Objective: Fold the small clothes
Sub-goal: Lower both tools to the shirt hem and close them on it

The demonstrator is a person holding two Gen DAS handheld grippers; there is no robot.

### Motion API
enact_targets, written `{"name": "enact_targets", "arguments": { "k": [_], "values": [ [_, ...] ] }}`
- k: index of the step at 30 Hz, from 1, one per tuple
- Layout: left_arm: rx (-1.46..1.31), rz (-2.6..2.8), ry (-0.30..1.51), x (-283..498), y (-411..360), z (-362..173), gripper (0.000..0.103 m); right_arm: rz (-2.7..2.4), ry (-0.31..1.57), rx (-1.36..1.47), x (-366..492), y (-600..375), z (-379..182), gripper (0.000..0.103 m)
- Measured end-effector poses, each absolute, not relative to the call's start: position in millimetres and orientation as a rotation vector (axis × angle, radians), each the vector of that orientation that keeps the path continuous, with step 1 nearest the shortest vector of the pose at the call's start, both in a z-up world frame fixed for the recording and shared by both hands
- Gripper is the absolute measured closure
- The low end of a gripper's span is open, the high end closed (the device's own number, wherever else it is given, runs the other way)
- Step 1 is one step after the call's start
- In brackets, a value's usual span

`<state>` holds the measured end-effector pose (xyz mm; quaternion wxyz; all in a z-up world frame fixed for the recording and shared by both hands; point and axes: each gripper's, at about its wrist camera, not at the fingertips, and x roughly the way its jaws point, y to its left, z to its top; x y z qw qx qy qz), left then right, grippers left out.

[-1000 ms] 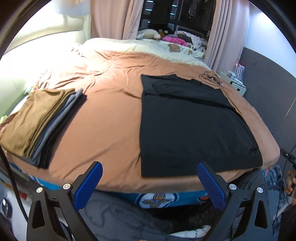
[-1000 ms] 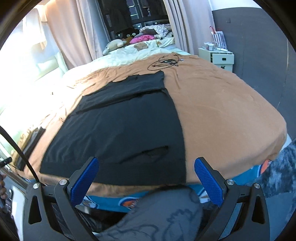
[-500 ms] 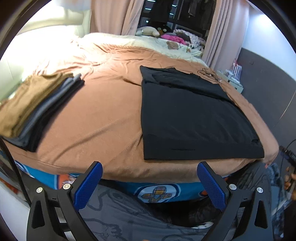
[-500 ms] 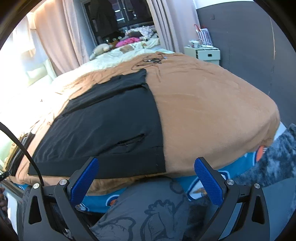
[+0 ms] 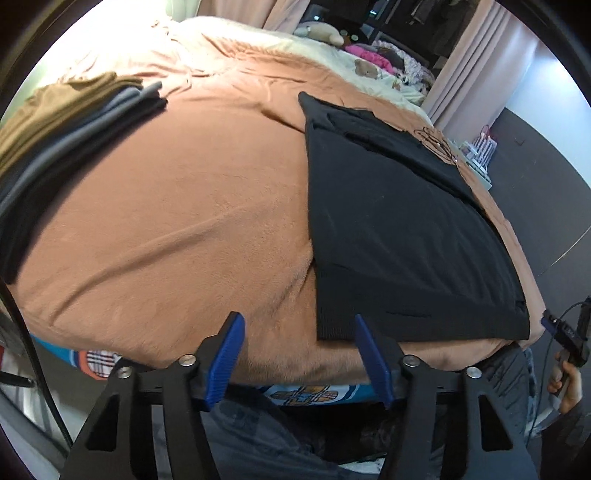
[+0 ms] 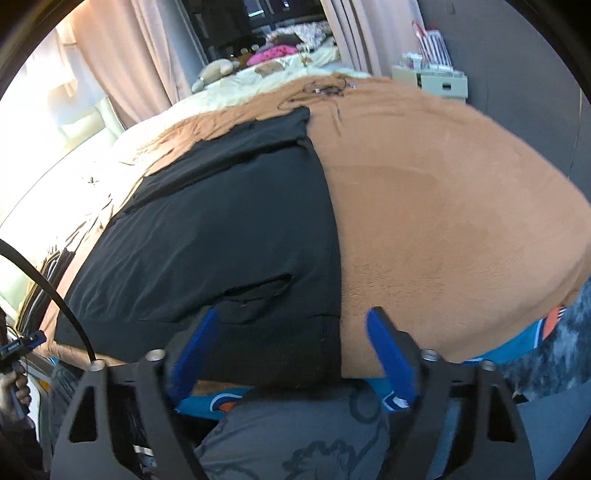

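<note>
Blue-padded, the left gripper and right gripper have just been narrowing, each part-open astride a near corner of the flat black knit garment without pinching it. Beyond, the brown fleece blanket carries it at centre-right, and a stack of folded clothes lies upper left.

- A home bedroom: a wide bed under a tan blanket.
- Pink curtains hang behind it.
- A plush toy lies by the far bedding.
- Folded clothes stacked at one side, a white nightstand by the wall.
</note>
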<state>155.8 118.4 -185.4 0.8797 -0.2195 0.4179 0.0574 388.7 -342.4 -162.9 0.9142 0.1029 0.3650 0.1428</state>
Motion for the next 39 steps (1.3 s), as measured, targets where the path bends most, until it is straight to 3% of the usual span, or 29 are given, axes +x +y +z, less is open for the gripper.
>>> {"name": "enact_targets", "arguments": {
  "k": [3, 6, 14, 19, 21, 25, 27, 32, 35, 39],
  "values": [
    [-0.484, 0.088, 0.879, 169, 119, -190, 0.053, 0.303, 0.781, 0.232, 406, -350, -171, 0.027],
    [-0.495, 0.058, 0.897, 185, 117, -193, 0.059, 0.322, 0.808, 0.252, 419, -356, -176, 0.037],
    [-0.583, 0.018, 0.933, 214, 125, -205, 0.061, 0.383, 0.839, 0.31, 446, -371, -181, 0.037],
    [-0.626, 0.011, 0.94, 225, 127, -211, 0.072, 0.435, 0.861, 0.341, 468, -378, -185, 0.037],
    [-0.645, 0.011, 0.939, 228, 128, -213, 0.072, 0.454, 0.862, 0.367, 475, -382, -187, 0.044],
    [-0.671, -0.009, 0.937, 223, 125, -214, 0.072, 0.485, 0.853, 0.456, 468, -396, -196, 0.045],
    [-0.697, -0.039, 0.934, 215, 124, -214, 0.072, 0.511, 0.856, 0.476, 464, -396, -199, 0.051],
    [-0.761, -0.082, 0.923, 208, 127, -215, 0.072, 0.566, 0.853, 0.526, 453, -396, -207, 0.052],
    [-0.783, -0.094, 0.916, 209, 128, -215, 0.072, 0.616, 0.843, 0.577, 454, -399, -210, 0.06],
    [-0.823, -0.093, 0.909, 219, 133, -218, 0.073, 0.618, 0.828, 0.605, 459, -401, -213, 0.06]
  ]
}}
